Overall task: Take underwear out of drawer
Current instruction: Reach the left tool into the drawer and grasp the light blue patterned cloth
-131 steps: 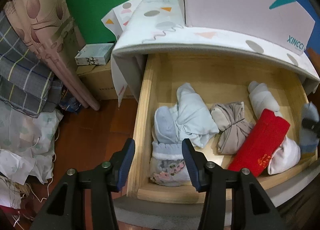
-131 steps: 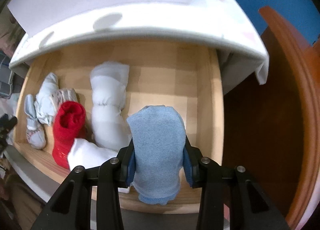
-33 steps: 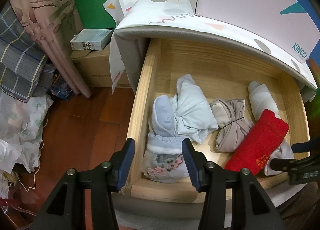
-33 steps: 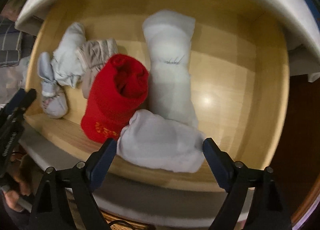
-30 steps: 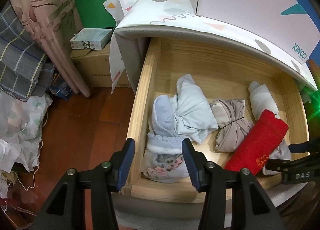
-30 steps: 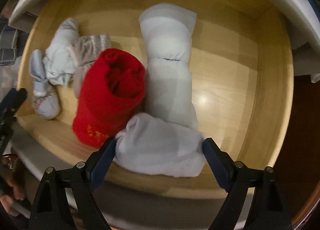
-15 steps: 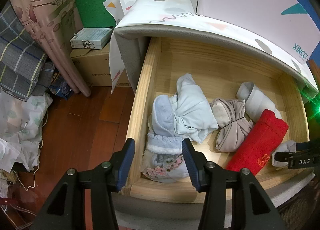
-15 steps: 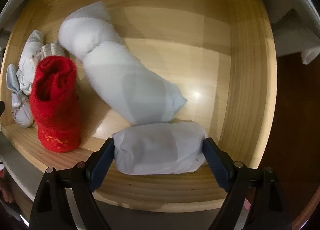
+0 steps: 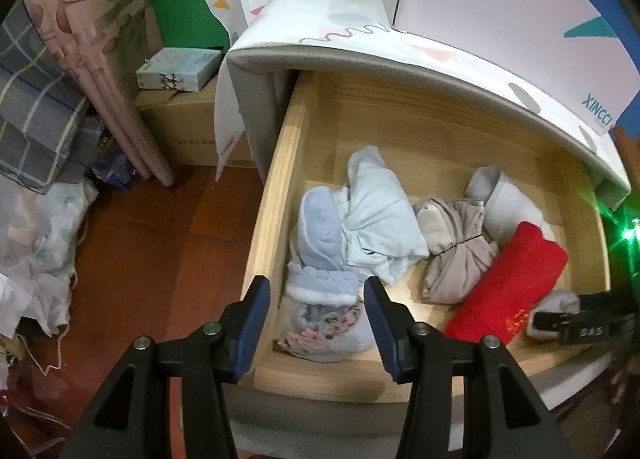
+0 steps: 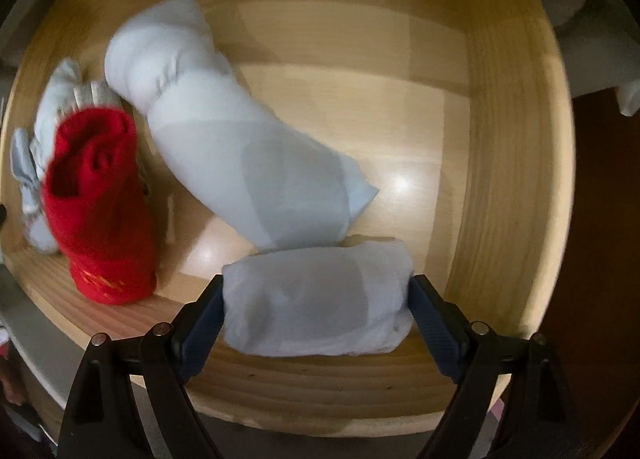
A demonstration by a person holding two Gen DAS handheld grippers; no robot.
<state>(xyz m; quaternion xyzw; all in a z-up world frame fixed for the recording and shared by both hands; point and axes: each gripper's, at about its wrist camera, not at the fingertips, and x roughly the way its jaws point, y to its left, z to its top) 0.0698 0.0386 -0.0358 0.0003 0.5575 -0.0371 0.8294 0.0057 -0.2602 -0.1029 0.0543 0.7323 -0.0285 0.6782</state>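
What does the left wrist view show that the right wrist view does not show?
Only the left wrist view shows the open left gripper, the floral bundle beneath it, and the cardboard box on the floor. Only the right wrist view shows the right gripper with its pads against both ends of the white roll. Both show the drawer, the red roll and the long white roll.
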